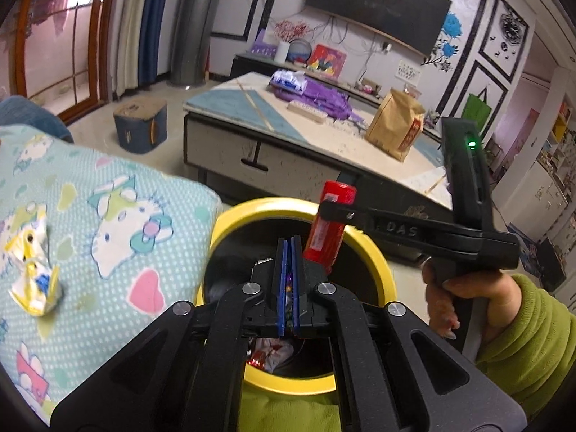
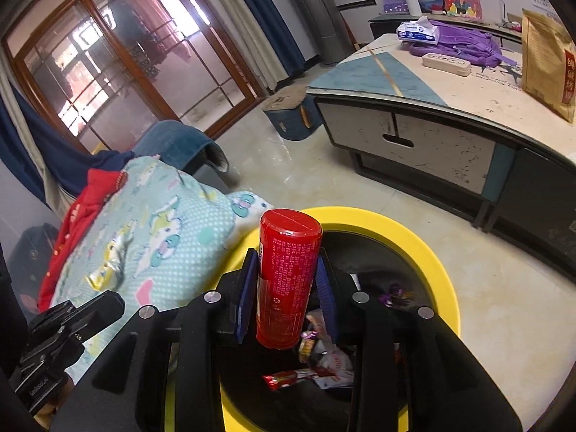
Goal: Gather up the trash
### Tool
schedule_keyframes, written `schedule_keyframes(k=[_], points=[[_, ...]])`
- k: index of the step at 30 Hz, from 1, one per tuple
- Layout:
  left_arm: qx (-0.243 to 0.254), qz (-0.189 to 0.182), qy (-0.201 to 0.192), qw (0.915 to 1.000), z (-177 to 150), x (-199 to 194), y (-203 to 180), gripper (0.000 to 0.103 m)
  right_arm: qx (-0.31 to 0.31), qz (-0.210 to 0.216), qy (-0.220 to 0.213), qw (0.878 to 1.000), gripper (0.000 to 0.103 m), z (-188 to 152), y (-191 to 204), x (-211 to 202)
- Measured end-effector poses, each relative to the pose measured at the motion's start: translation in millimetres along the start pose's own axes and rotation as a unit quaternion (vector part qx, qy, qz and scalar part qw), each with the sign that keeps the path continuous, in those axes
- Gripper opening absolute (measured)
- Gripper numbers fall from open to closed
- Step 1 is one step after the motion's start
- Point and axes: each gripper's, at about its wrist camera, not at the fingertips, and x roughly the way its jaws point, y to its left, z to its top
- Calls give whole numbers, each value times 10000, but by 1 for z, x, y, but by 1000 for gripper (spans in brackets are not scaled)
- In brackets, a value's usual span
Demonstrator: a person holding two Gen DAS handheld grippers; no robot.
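A red cylindrical can (image 2: 288, 280) stands clamped between the blue pads of the right gripper (image 2: 288, 288), tilted slightly, its flat top uppermost; it hangs over the open mouth of a yellow-rimmed bin (image 2: 442, 270); in the left wrist view the same can (image 1: 329, 228) shows above the bin's rim (image 1: 374, 262), held by the right gripper (image 1: 333, 210), with a hand (image 1: 457, 295) in a green sleeve on the grip.

Inside the bin lies loose trash: a red wrapper (image 2: 288, 378), a crumpled white wrapper (image 2: 334, 363), a small purple foil piece (image 2: 394, 293) near the far wall; the inside of the bin is dark, and what lies deeper cannot be made out.

The left gripper (image 1: 287, 270) is above the same bin, its jaws pressed together; something small and coloured seems caught between the blue pads, though what it is cannot be told.

Just beside the bin lies a light blue cartoon-print quilt (image 1: 108, 194), and on it rests a crumpled yellow and white wrapper (image 1: 34, 270), apart from the bin.

Beyond, across the pale floor, stands a low table (image 2: 414, 90); on it a brown paper bag (image 2: 547, 57) stands upright, a purple backpack (image 2: 464, 46) lies flat, with a white packet (image 2: 417, 30) near it; a blue storage box (image 2: 291, 115) sits on the floor by the table's end.
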Motion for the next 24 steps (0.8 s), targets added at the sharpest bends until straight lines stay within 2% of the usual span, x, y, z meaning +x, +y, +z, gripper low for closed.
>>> schedule_keyframes(k=[2, 5, 8, 15, 17, 24], points=[[-39, 5, 103, 9999, -4, 3, 3, 1, -60, -99, 46, 9999, 31, -5, -2, 1], [-107, -7, 276, 9996, -11, 11, 6, 18, -87, -165, 144, 9997, 31, -10, -4, 5], [-111, -13, 417, 9991, -17, 18, 8, 19, -54, -198, 284, 9994, 31, -16, -8, 9], [-89, 20, 601, 9981, -23, 25, 10, 38, -73, -214, 489, 9985, 35, -24, -10, 12], [-86, 35, 619, 9980, -24, 25, 9, 42, -72, -220, 513, 9984, 45, -26, -10, 12], [-96, 158, 544, 9983, -24, 15, 10, 71, -147, -246, 472, 9985, 61, -29, -4, 7]])
